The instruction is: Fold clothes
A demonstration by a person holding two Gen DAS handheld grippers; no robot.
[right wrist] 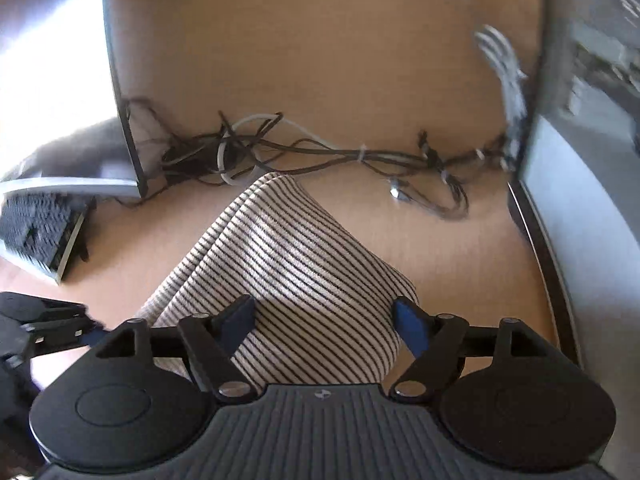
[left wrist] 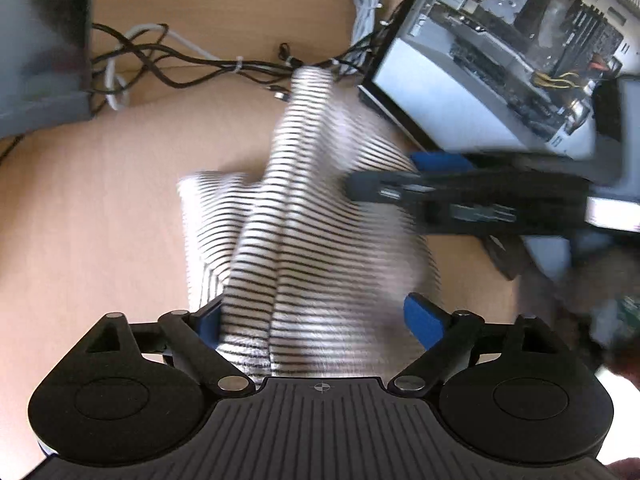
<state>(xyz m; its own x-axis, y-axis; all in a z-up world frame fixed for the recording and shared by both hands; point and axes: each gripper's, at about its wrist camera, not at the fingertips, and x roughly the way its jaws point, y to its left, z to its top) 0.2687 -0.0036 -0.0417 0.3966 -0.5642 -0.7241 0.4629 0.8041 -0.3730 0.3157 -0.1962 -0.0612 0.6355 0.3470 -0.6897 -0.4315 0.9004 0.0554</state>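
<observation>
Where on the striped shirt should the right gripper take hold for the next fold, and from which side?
Probably the near right corner of the striped shirt, just inside the right gripper, whose jaws stand open. Come in low from the near edge: there the stacked layers end in a clean edge on the desk, while the far corner lies beside the cables.

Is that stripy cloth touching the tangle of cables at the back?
Cannot tell. In the right wrist view the striped cloth has its far tip right beside the cables, but neither view shows contact or a gap plainly.

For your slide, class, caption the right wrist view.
Open right gripper straddles a striped garment on a wooden desk, tangled cables behind.
</observation>
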